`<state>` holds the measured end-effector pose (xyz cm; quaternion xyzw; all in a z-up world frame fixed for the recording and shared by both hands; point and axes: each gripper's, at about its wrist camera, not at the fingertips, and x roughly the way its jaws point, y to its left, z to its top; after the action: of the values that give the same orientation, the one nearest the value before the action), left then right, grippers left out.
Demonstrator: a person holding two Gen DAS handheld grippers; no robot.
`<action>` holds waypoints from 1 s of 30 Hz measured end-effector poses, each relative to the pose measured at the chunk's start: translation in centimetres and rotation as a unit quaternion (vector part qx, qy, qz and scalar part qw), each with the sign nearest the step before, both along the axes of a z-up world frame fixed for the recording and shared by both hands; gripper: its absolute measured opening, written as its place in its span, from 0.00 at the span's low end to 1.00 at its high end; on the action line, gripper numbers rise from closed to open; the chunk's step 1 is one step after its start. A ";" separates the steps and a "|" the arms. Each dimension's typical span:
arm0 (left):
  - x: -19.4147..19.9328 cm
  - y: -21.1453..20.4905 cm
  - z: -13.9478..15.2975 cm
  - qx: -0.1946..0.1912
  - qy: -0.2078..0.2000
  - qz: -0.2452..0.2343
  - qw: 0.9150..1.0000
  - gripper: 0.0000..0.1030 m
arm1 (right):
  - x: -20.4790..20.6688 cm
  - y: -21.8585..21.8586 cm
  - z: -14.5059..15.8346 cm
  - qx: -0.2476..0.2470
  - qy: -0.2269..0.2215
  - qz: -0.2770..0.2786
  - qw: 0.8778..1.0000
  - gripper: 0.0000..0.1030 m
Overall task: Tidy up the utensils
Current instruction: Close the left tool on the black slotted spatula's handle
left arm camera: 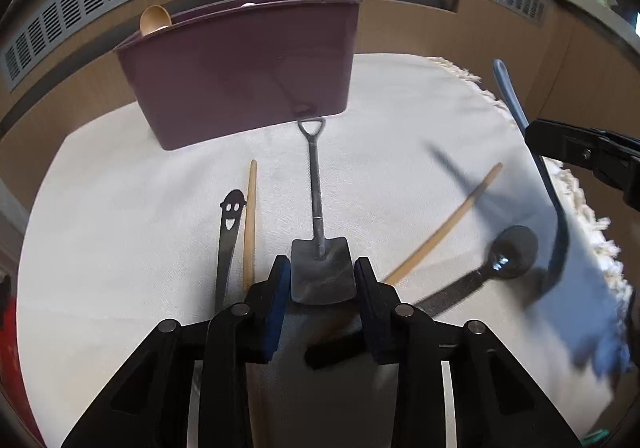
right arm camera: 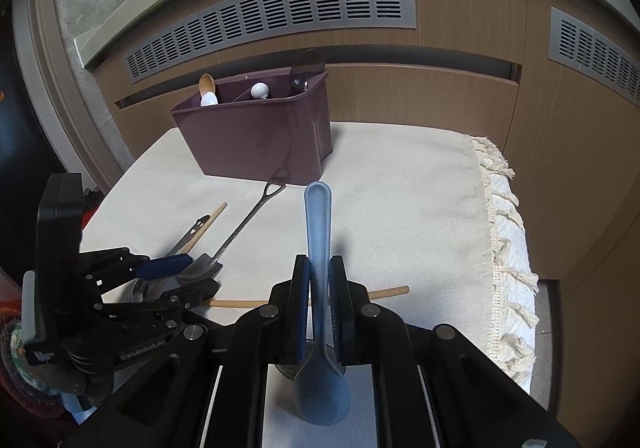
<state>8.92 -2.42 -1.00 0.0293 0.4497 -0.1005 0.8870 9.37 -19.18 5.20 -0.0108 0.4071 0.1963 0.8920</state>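
Pinching the blue plastic spoon [right arm camera: 319, 244] by its handle, my right gripper [right arm camera: 319, 312] holds it in the lower middle of the right wrist picture, bowl end down near the camera and handle tip pointing up at the bin. In the left wrist picture that same spoon hangs at the right edge, lifted off the cloth.

My left gripper [left arm camera: 322, 280] sits at the bottom middle of its picture. Its fingers are spread, one on each side of the blade of the little shovel-shaped spoon [left arm camera: 318, 232], which lies flat on the white cloth [left arm camera: 120, 188]. I cannot tell if the pads touch the blade.

The maroon utensil bin [left arm camera: 244, 76] stands in the upper middle, and the shovel's handle tip reaches just to its base. Left of the shovel lie a smiley-face utensil [left arm camera: 229, 232] and a wooden chopstick [left arm camera: 250, 220]. To the right lie another chopstick [left arm camera: 444, 222] and a dark metal spoon [left arm camera: 492, 268].
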 end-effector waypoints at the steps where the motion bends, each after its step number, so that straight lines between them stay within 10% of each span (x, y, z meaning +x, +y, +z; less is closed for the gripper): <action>1: -0.4 0.6 0.7 -0.014 -0.010 0.003 1.000 0.32 | -0.2 -0.2 0.3 0.005 -0.003 -0.001 1.000 0.09; 9: -3.8 4.1 9.9 -0.046 -0.135 0.019 0.990 0.27 | -0.6 -1.9 2.1 0.056 0.003 -0.008 0.998 0.09; 12: -3.9 4.6 11.5 -0.049 -0.147 0.023 0.988 0.06 | -0.7 -1.5 2.8 0.058 -0.007 -0.008 0.998 0.09; 26: -3.7 6.3 10.5 -0.080 -0.124 0.035 0.988 0.05 | -1.0 -0.2 3.5 0.040 -0.015 0.011 0.999 0.06; 30: -3.8 6.1 10.5 -0.084 -0.128 0.031 0.988 0.04 | 0.5 0.4 1.0 0.038 0.045 0.038 0.998 0.10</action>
<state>5.12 3.67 9.53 -0.0463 0.3234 -0.1059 0.9392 9.90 -18.77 6.15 0.0167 0.4380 0.2453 0.8647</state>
